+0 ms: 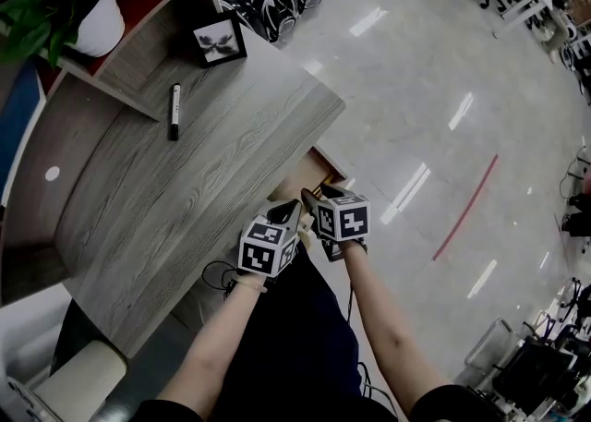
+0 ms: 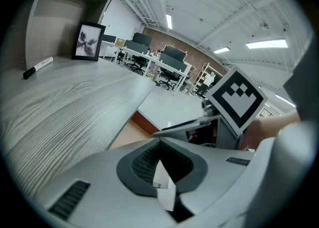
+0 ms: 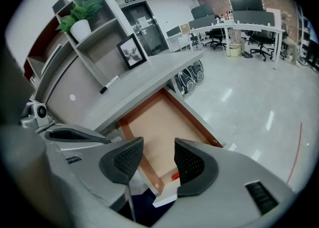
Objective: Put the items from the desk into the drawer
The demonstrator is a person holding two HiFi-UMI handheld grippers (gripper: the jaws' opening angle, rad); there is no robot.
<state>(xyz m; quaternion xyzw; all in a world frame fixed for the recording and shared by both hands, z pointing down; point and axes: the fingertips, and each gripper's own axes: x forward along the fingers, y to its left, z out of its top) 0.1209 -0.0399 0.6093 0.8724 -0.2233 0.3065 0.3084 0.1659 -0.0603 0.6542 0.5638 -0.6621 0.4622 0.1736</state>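
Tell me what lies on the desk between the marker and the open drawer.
Nothing. From the marker to the open drawer, the desk top is bare wood grain, as the head view shows.

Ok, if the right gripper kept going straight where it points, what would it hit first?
Probably the open drawer: the right gripper, jaws apart, aims down at its bare floor near the front wall. Depth is hard to judge.
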